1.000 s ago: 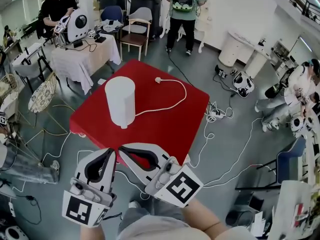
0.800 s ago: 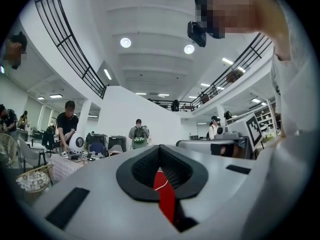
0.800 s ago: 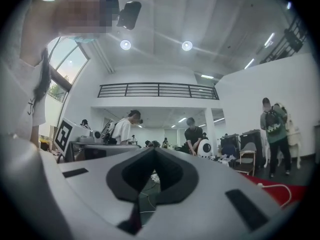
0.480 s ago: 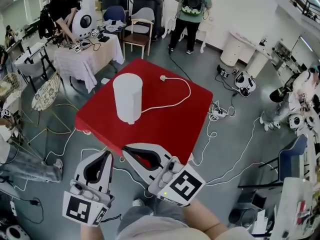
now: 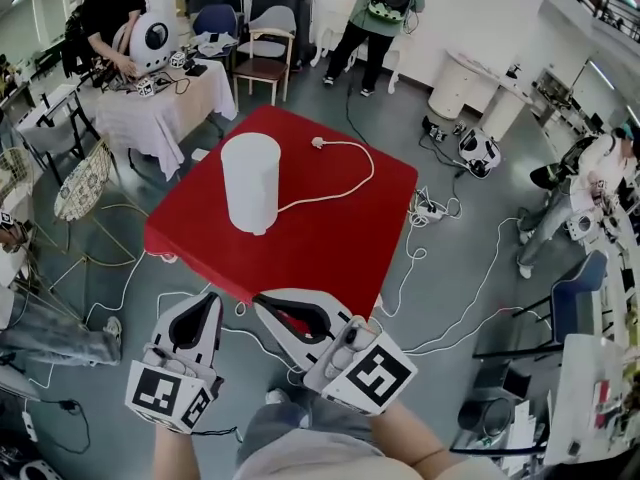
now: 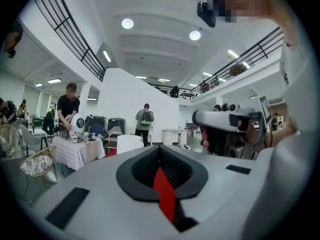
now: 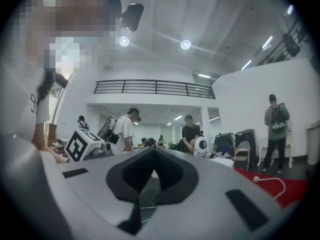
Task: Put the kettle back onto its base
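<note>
– red table (image 5: 330, 228) ahead of both grippers?
– yes. the white kettle (image 5: 250, 181) stands upright on it, well beyond the left gripper (image 5: 214, 299) and right gripper (image 5: 259, 299).
– jaws?
– both of the 2 pairs are closed, tips together, nothing between. a white cord (image 5: 345, 183) trails from the kettle's foot.

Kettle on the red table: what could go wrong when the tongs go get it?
1. Both tongs, left and right, are shut and well short of the tall white kettle; unopened, they might knock it over.
2. The loose cord from its foot could snag and tug it.
3. Floor cables beside the red table might trip the person.
</note>
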A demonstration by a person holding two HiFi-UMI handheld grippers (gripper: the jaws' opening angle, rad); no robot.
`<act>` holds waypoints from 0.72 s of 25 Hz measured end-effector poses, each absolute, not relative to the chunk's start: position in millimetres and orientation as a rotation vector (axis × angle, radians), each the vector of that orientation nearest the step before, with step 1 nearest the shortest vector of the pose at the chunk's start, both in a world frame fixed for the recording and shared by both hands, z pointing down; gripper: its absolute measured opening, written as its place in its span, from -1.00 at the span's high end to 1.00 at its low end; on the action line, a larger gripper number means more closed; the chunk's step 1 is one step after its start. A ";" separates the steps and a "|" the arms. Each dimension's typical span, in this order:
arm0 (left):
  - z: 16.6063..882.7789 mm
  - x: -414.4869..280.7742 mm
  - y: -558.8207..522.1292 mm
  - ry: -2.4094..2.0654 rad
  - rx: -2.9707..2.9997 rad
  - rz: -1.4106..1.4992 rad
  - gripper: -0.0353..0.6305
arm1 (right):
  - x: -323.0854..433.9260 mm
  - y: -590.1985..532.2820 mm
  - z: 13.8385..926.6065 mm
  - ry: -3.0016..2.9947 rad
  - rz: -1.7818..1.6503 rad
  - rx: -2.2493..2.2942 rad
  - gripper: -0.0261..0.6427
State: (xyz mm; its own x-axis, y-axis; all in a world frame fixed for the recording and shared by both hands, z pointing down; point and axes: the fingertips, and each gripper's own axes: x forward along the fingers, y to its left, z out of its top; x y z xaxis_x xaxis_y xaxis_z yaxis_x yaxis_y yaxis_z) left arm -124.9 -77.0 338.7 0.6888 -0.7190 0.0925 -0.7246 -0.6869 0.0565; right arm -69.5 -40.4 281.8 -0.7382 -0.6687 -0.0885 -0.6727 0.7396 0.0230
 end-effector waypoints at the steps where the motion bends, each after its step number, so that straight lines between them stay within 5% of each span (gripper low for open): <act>1: 345.9 -122.1 -82.9 -1.181 2.785 0.105 0.86 | -65.2 -42.3 284.8 2.869 0.105 -1.149 0.90; 14: 418.8 -70.4 -209.0 -0.929 2.834 0.304 0.83 | 16.1 -76.7 313.4 2.857 -0.003 -1.375 0.90; 18: 444.8 -44.6 -240.8 -0.809 2.868 0.427 0.49 | 42.0 -93.1 320.1 2.853 -0.010 -1.392 0.90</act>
